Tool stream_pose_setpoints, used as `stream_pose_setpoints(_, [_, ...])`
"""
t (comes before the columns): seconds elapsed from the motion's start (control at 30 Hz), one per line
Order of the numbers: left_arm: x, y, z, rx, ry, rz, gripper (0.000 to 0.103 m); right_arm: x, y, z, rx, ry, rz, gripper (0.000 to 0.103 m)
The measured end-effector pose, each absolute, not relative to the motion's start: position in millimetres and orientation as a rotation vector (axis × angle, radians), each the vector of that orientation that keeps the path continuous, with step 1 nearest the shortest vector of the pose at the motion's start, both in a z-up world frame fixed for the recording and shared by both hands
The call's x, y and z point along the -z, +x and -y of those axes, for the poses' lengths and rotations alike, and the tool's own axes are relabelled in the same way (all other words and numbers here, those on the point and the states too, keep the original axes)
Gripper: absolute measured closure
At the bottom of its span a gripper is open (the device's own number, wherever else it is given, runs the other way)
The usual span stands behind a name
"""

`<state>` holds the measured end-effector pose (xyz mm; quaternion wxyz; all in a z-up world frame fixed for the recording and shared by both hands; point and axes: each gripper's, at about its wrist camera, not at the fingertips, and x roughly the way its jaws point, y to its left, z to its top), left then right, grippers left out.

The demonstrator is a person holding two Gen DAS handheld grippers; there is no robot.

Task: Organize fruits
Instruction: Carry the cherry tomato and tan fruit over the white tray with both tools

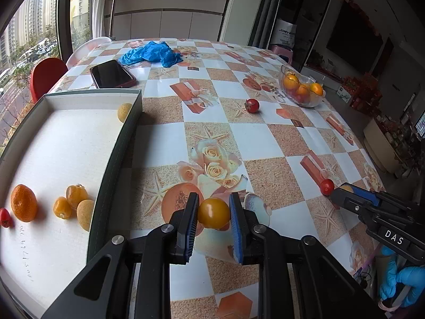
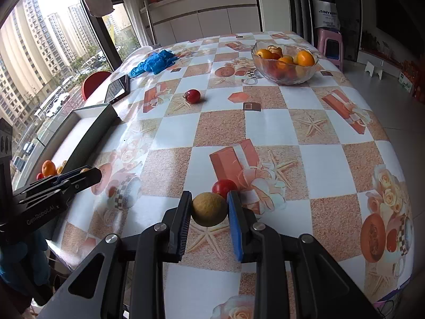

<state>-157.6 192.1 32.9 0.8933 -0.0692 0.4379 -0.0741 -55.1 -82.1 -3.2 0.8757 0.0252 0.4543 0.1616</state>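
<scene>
My left gripper (image 1: 213, 212) is shut on a yellow tomato (image 1: 213, 213), just right of the white box (image 1: 127, 133). The box holds an orange (image 1: 23, 203), a red fruit (image 1: 5, 218) and several small yellow fruits (image 1: 75, 195). My right gripper (image 2: 209, 208) is shut on a tan round fruit (image 2: 209, 209) low over the table. A red tomato (image 2: 224, 187) lies just beyond it and also shows in the left wrist view (image 1: 327, 186). Another red fruit (image 2: 192, 96) lies mid-table. A glass bowl (image 2: 285, 62) of oranges stands at the far right.
A dark phone (image 1: 113, 74) and a crumpled blue glove (image 1: 151, 53) lie at the far left of the patterned tablecloth (image 1: 249, 138). A red chair (image 1: 47, 75) stands by the window. The table's right edge drops off beside the bowl.
</scene>
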Motion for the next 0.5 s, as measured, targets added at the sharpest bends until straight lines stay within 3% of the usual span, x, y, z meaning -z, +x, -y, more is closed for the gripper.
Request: stream_pose_setpoints(0.5, [-52,-172,-214,0.141,-0.174,-0.851,0.078,-17,-60,50,-0.375,0.006,-0.929,0.073])
